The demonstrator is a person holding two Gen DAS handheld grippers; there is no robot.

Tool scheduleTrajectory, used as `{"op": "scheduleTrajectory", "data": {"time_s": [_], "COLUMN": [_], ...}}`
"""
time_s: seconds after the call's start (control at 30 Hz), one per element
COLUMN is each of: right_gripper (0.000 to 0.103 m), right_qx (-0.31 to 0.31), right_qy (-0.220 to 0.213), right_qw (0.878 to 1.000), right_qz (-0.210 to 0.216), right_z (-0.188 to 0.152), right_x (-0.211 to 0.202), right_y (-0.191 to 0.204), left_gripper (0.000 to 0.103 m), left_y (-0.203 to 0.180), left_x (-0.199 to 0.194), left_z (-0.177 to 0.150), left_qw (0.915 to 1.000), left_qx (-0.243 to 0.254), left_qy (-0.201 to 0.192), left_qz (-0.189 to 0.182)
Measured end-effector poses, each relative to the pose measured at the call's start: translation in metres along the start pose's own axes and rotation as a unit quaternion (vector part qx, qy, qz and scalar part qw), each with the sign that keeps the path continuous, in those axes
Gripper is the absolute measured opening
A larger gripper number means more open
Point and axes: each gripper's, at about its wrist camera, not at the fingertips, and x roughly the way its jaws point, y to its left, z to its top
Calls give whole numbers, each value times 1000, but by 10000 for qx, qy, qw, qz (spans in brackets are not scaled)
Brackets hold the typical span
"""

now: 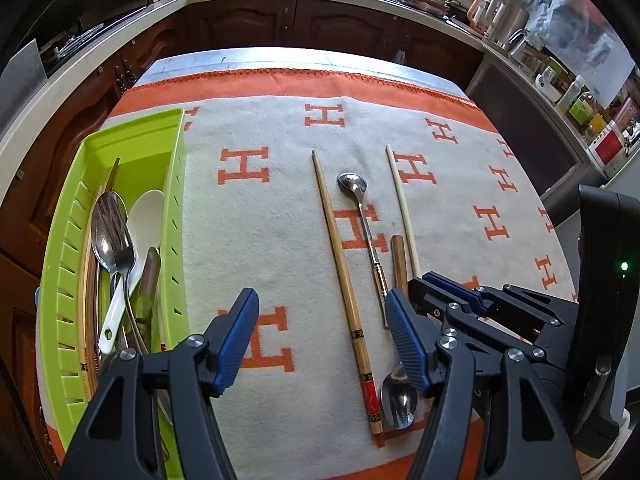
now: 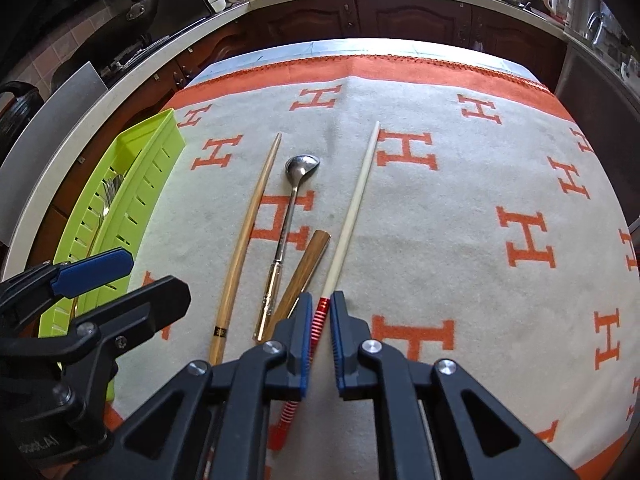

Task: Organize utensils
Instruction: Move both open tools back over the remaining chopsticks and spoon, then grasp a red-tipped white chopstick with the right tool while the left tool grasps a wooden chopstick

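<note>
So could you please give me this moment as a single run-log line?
left tool: open, over cloth | right tool: shut on white chopstick | tray: cutlery inside | cloth: brown chopstick, two spoons left

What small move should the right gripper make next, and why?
Probably lift the white chopstick a little off the cloth. The right gripper is already shut on its red-striped end, while the rest of it lies flat beside the spoon. Then it can go toward the green tray, where other utensils already lie.
</note>
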Motion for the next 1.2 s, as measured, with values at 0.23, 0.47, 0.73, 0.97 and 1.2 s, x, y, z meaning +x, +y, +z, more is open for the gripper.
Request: {"op": "scheduleTrajectory", "data": {"time_s": [0.23,0.47,0.73,0.97,1.2], "right_gripper": [6,6,6,6,5], "right_qx": [223,497,528,659,856], "right_qy": [-31,-26,-47,-64,-28], "right_qw": [9995,9988,9985,9973,9946], "right_qz": [-224,-12,166,322,585], "right_z": [-2,-10,-11,-13,-16], "right_x": [-7,-14,-14,-14,-17], "right_y": [-24,-43,-46,-51,-55], "left_gripper": [61,42,36,5,5], "left_y": [-8,-9,-24,-21,-10], "left_x": [11,37,48,46,28], "left_z": [4,7,5,4,-1], "left_qw": [9999,9984,9981,9985,9993], "left_qx": [4,-245,-2,-39,-195], "left_qy": [118,503,494,327,125], "left_qz": [-24,7,380,447,299]}}
